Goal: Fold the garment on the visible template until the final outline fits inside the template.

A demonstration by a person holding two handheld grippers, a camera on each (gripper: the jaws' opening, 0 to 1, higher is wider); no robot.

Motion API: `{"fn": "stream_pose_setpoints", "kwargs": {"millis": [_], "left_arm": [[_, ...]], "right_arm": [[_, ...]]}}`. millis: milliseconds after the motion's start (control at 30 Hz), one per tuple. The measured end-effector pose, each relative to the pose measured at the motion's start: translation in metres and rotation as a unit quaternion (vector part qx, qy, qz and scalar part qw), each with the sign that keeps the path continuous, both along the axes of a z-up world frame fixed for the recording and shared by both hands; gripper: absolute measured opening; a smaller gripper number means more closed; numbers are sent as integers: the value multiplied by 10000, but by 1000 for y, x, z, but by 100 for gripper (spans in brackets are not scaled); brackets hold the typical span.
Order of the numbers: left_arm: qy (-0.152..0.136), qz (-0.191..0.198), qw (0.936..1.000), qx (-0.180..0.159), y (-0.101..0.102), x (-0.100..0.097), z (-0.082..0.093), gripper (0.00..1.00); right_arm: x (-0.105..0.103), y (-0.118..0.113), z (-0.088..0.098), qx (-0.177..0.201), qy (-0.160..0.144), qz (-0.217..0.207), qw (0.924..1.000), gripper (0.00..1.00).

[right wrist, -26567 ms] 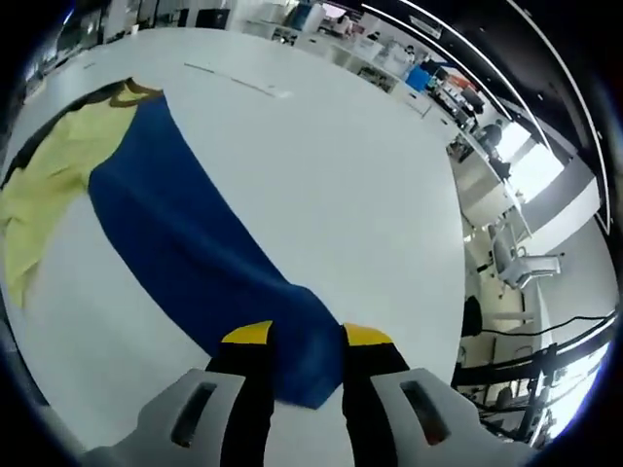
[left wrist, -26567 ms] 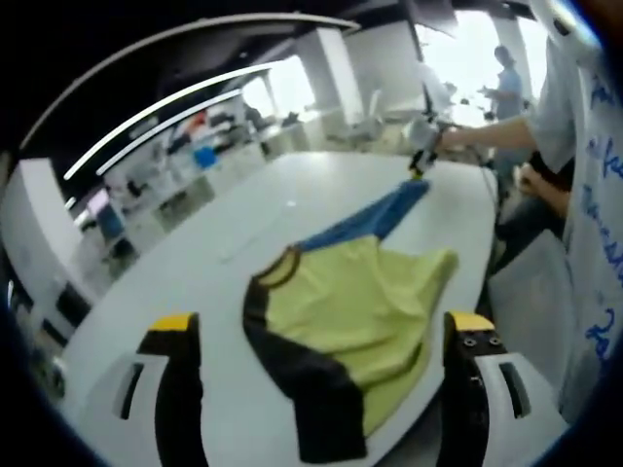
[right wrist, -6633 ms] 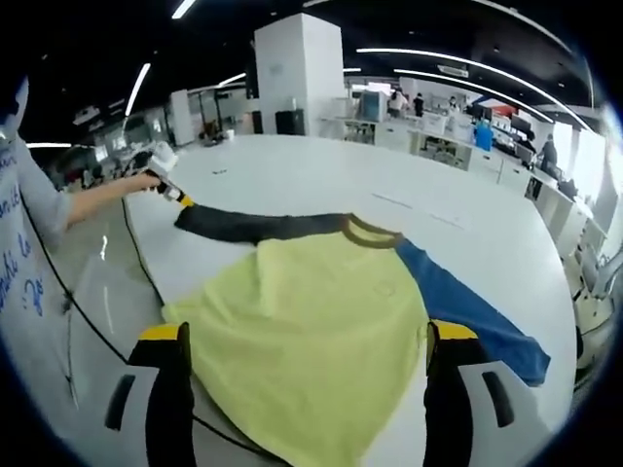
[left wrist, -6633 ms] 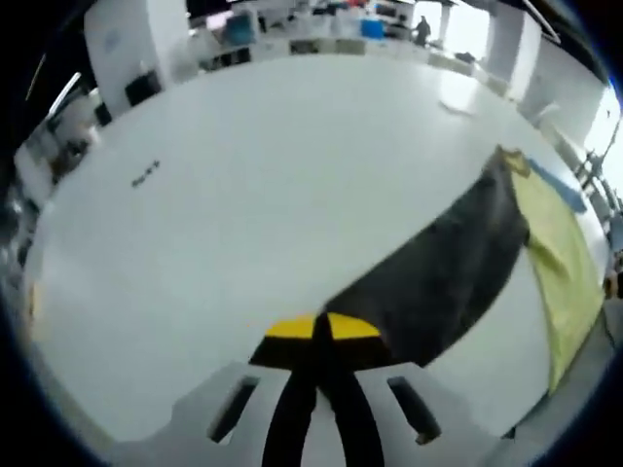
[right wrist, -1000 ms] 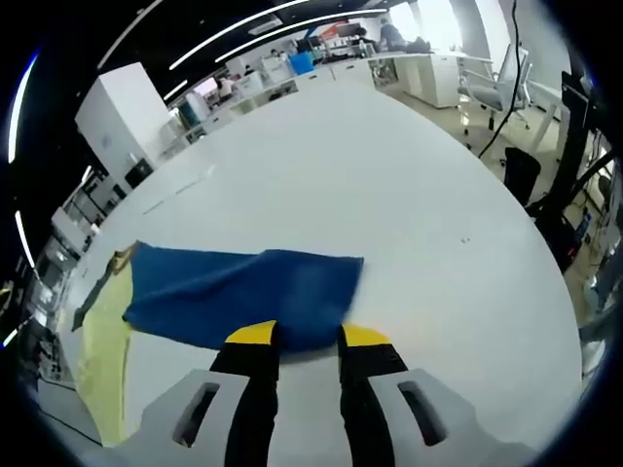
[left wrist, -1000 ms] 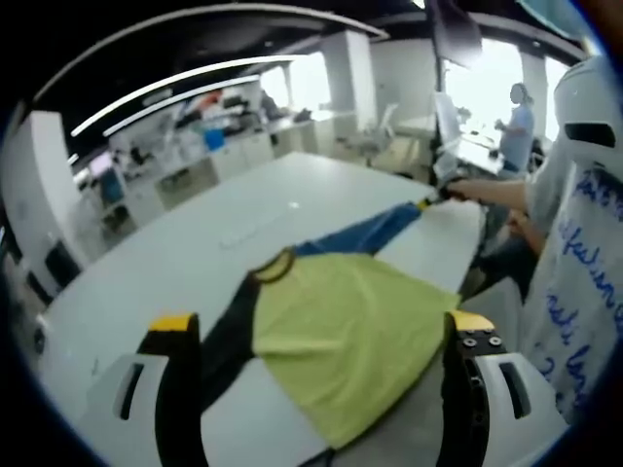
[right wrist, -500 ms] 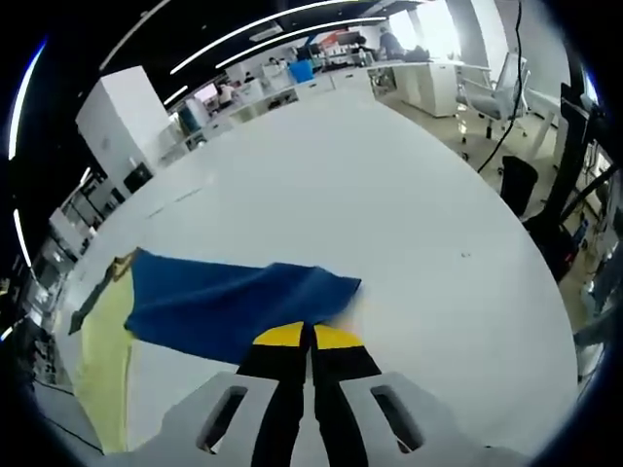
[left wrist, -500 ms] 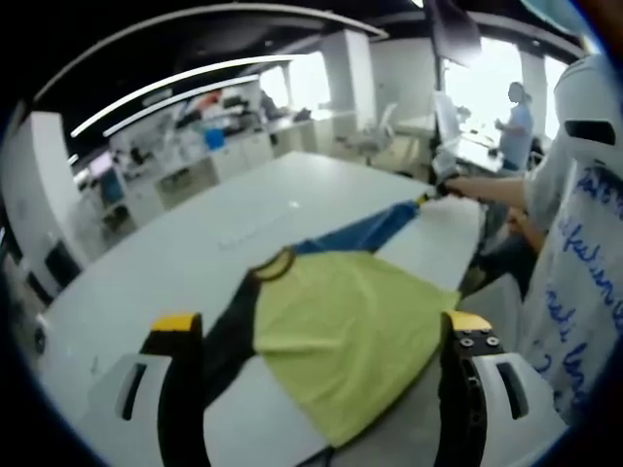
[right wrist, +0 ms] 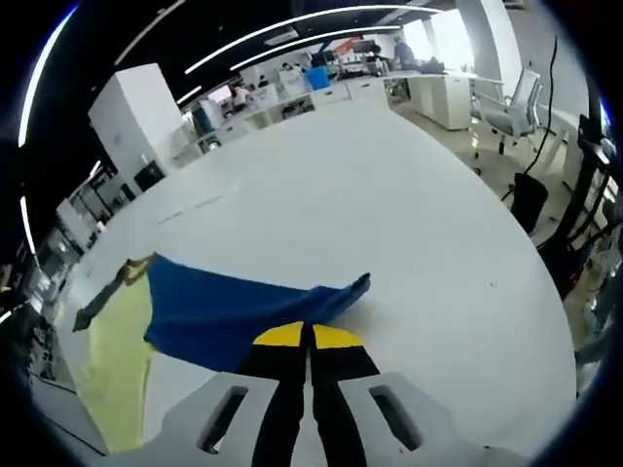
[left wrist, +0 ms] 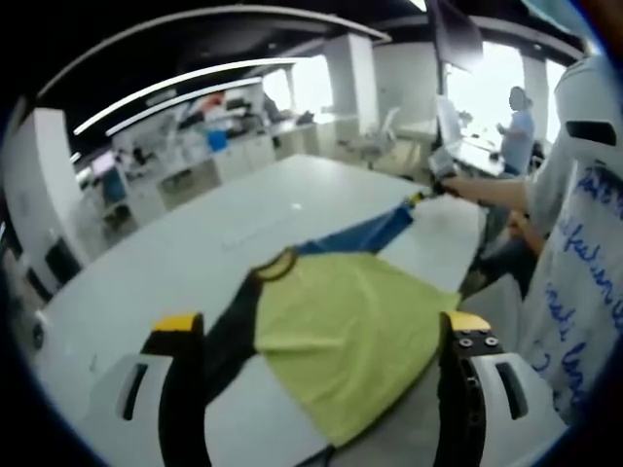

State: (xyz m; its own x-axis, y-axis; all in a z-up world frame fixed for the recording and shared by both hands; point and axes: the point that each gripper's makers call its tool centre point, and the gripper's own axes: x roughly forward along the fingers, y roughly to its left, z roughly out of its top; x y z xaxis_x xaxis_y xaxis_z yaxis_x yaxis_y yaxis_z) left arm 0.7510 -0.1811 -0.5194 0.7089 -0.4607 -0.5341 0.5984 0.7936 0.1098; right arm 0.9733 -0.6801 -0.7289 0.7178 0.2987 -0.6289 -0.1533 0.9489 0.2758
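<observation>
Yellow-bodied garment (left wrist: 346, 331) flat on white table (right wrist: 409, 224), unfolded. Right gripper (right wrist: 308, 336) jaws clamped on blue sleeve (right wrist: 234, 311) at 6 o'clock; left gripper (left wrist: 316, 336) jaws wide, empty.

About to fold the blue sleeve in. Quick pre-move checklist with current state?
1. Right gripper shut on the blue sleeve: ok, fingers together with the cuff edge between them.
2. Left gripper free: ok, fingers wide apart, holding nothing, above the yellow body.
3. Yellow body lying flat: ok, spread on the white table with only light wrinkles.
4. Black sleeve laid out: ok, straight along the table beside the left finger.
5. Template outline on the table: cannot tell, no clear outline; only faint marks far off.
6. Garment fully on the table: cannot tell, the hem reaches the near edge.
</observation>
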Motion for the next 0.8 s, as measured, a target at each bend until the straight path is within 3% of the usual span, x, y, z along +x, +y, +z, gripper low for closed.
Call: {"fn": "stream_pose_setpoints", "kwargs": {"millis": [800], "left_arm": [[-259, -118, 9995, -141, 18, -6, 9, 95]], "right_arm": [[-2, 84, 46, -50, -320, 729, 9968, 1]]}}
